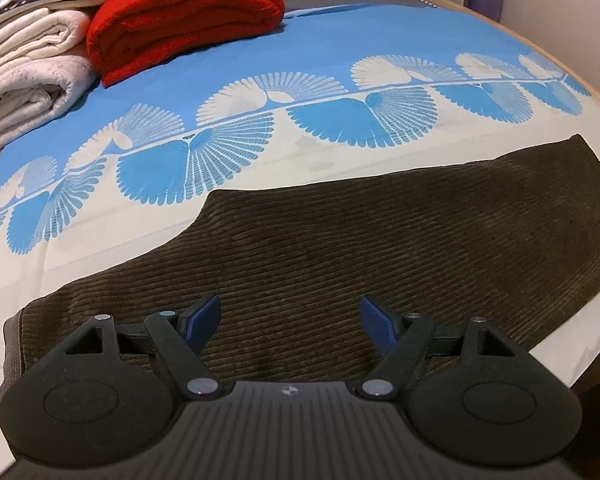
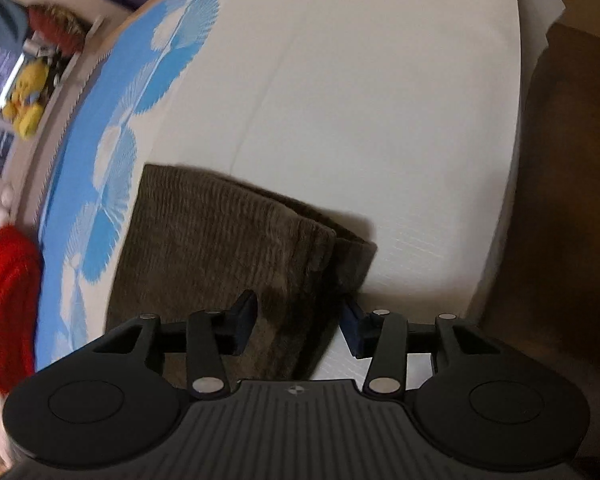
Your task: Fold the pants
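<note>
In the left wrist view, your left gripper (image 1: 291, 322) hangs released, its blue pads (image 1: 204, 320) spread wide above the brown corduroy pants (image 1: 340, 240). The pants lie flat on the bed sheet (image 1: 260, 160), stretching ahead of the fingers and away to both sides, already doubled leg over leg by the look of it. A red blanket (image 1: 184, 16) and pale folded towels (image 1: 28, 80) sit well ahead and to the left, clear of your work. Before you clench, lower until both pads straddle the near edge, and take both layers at once.

In the right wrist view, your right gripper (image 2: 298, 322) is also released, one finger over the cloth, the other just off its edge above the white sheet. The hem end of the pants lies right ahead of the fingers, two layers slightly offset. I judge the next step to be a fold along the length: pinch both layers here, lift in time with the left, and keep the edge taut so the corduroy doesn't sag or slip apart.
</note>
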Available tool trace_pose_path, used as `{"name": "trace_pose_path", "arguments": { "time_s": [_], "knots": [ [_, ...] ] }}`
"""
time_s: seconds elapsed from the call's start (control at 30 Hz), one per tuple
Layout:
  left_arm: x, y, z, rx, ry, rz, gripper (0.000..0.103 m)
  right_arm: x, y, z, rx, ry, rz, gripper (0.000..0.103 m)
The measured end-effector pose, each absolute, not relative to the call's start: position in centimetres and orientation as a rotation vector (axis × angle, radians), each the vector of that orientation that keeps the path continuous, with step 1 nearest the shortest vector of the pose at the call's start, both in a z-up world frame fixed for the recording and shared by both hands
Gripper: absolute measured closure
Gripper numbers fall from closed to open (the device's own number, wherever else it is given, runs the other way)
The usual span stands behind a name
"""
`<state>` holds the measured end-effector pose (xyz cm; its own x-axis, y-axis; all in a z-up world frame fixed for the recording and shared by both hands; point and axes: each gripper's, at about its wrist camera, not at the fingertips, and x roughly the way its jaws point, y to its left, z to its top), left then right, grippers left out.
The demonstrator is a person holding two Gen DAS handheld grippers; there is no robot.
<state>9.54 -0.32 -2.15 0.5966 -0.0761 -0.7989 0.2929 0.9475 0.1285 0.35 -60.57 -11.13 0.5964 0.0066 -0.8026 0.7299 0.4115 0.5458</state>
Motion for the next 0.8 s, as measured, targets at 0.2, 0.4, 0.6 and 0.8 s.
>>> {"name": "trace_pose_path", "arguments": {
  "time_s": [0.2, 0.4, 0.6, 0.8],
  "knots": [
    [9.8, 0.3, -2.2, 0.241, 0.925, -0.201, 0.022, 0.8, -59.8, -10.4, 0.981, 0.812, -0.540, 0.091],
    [9.6, -0.3, -2.4, 0.264, 0.930, -0.223, 0.022, -0.4, -60.7, -8.4, 0.928, 0.698, -0.622, 0.092],
    [9.8, -0.8, -2.4, 0.262, 0.926, -0.230, 0.022, -0.6, -61.1, -8.6, 0.893, 0.731, -0.672, 0.092],
    [9.8, -0.8, -2.2, 0.261, 0.914, -0.235, 0.022, 1.1, -56.4, -3.8, 0.645, 0.649, -0.606, 0.092]
  ]
}}
